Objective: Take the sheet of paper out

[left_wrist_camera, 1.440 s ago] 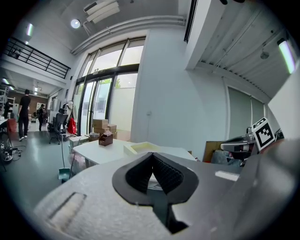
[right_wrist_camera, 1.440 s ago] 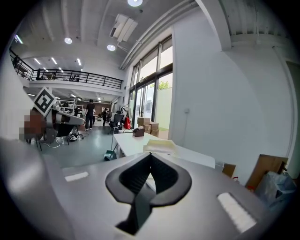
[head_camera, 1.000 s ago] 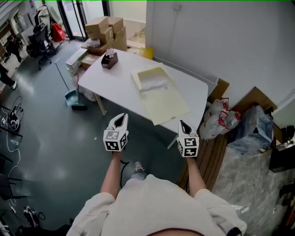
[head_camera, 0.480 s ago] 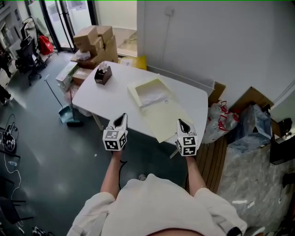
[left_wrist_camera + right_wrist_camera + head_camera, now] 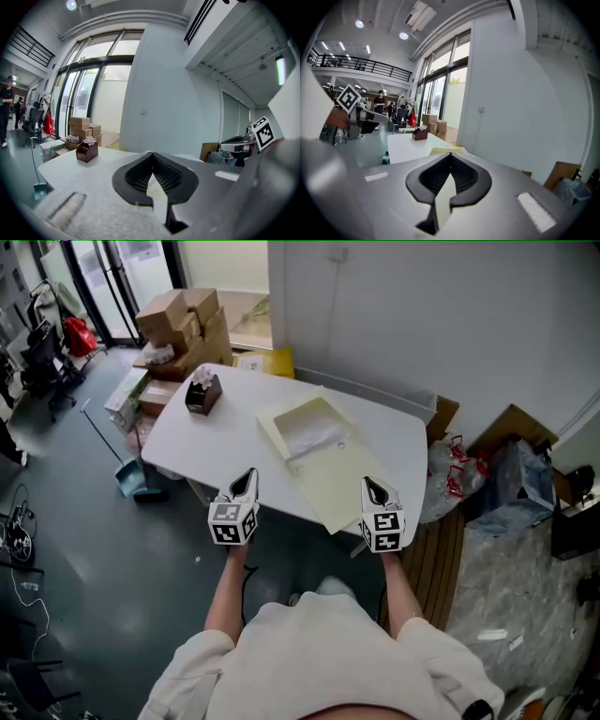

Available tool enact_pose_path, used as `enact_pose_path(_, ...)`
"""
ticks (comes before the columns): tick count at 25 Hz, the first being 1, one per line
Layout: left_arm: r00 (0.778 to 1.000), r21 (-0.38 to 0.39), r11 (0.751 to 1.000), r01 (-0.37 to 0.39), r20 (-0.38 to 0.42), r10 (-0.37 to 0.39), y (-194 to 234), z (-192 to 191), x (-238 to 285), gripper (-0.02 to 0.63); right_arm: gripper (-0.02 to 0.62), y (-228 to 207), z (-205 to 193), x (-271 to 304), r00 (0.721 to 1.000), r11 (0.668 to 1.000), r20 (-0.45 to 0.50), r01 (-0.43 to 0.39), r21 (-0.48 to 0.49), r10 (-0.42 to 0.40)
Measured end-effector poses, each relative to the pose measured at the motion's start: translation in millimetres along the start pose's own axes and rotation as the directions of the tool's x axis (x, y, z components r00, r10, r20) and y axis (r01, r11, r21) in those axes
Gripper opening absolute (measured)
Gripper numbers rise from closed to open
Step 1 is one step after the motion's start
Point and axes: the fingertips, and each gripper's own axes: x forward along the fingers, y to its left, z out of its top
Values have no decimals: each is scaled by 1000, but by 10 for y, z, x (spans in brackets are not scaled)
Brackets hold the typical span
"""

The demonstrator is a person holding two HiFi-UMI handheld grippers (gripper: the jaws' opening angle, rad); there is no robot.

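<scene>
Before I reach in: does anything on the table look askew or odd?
The open yellow folder lies slanted on the white table, its near corner poking past the front edge. Nothing looks spilled or damaged.

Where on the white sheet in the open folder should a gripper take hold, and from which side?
Probably the sheet's near edge, coming in low from the person's side over the folder's flat near half. The sheet lies wrinkled in the far half, which seems rimmed on its other sides; the near side looks open. The right gripper, shut and empty, is closest.
</scene>
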Motion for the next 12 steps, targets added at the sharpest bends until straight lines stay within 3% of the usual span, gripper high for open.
enact_pose_path(12, 998, -21, 999, -45, -36, 45, 297, -119, 331, 3, 2, -173, 60, 585, 999, 998, -13, -39, -45, 39)
